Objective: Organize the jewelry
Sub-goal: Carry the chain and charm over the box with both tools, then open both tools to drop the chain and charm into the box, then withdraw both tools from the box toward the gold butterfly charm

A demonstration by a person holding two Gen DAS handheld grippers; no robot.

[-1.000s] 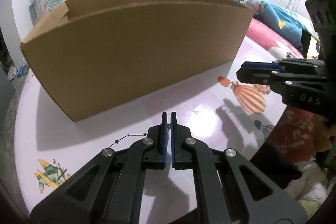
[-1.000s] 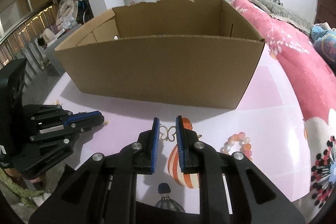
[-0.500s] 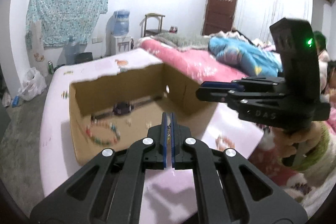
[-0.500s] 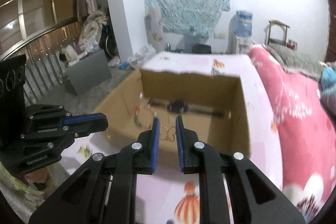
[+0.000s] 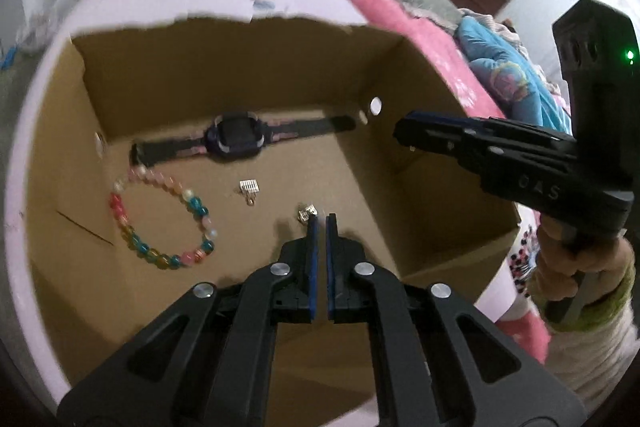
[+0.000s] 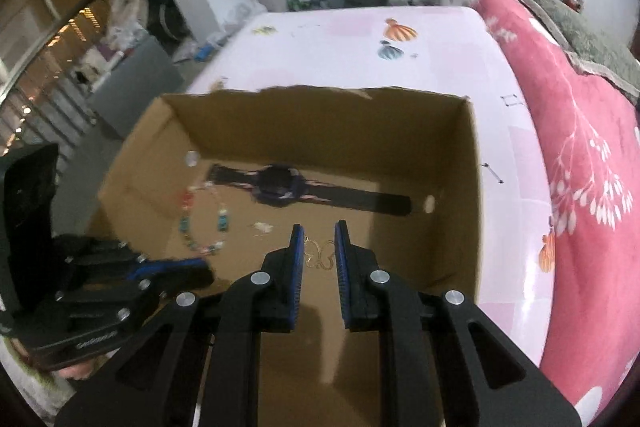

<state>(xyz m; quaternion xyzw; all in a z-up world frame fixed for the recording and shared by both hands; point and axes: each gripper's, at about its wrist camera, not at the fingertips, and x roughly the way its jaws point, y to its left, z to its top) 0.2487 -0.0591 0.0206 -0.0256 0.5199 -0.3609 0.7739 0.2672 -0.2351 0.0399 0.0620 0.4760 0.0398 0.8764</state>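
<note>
Goldwork, a thin butterfly-shaped wire ornament (image 6: 320,254), sits pinched between the right gripper (image 6: 319,241) pads above the cardboard box (image 6: 476,211). The left gripper (image 5: 319,223), nearly closed, hangs empty beside a small metallic earring (image 5: 306,214); beyond lie a glossy beaded bracelet (image 5: 160,219) and a dark-strapped watch (image 5: 236,137).

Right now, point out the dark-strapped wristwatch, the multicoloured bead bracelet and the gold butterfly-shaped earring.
Dark-strapped wristwatch (image 5: 236,139), left wrist view, on its face.
Multicoloured bead bracelet (image 5: 132,239), left wrist view, on its lower-left beads.
Gold butterfly-shaped earring (image 6: 319,254), right wrist view, on its middle.
</note>
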